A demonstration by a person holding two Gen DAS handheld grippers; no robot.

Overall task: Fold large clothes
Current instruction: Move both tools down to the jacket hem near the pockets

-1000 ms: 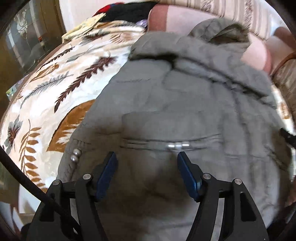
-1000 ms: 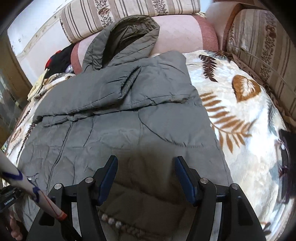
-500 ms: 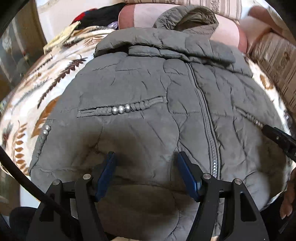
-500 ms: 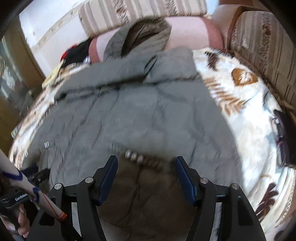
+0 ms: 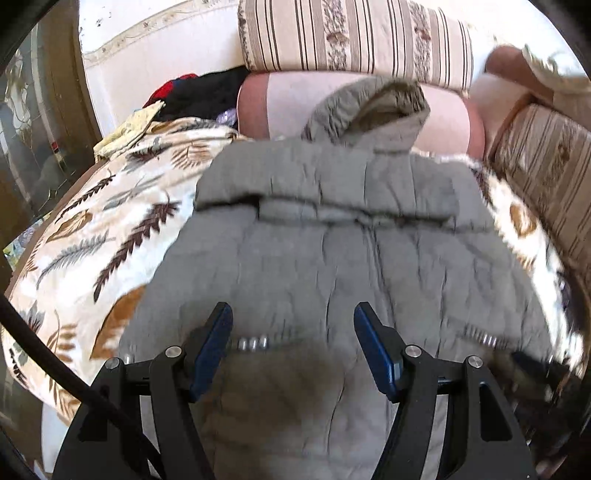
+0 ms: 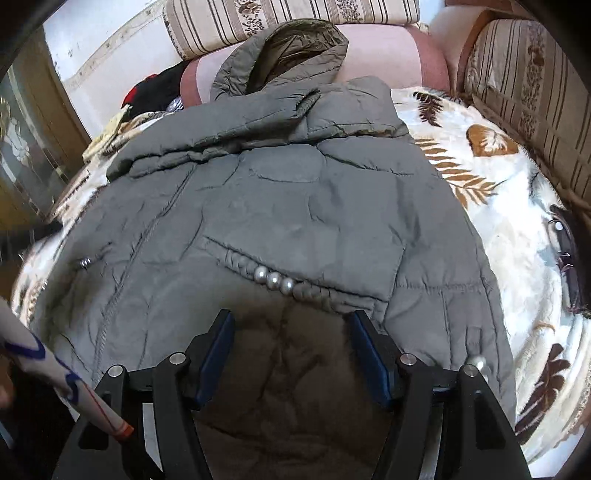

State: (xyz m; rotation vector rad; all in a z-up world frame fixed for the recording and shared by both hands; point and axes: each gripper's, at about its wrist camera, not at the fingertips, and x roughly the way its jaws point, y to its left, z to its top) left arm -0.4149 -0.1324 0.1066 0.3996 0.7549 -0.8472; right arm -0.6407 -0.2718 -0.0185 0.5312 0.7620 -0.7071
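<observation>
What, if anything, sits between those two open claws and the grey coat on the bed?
Nothing visible. The left gripper and right gripper both hang right over the lower part of the coat, jaws open, with only bare quilted fabric between and ahead of them. The coat lies spread on the blanket, nothing resting on top of it.

A home living room: a striped, floral-patterned sofa (image 6: 291,18) carries a leaf-print blanket (image 6: 495,206) on its seat, loose clothes (image 5: 199,92) heaped at its left end, beside a glass-fronted wooden cabinet (image 5: 33,147).
</observation>
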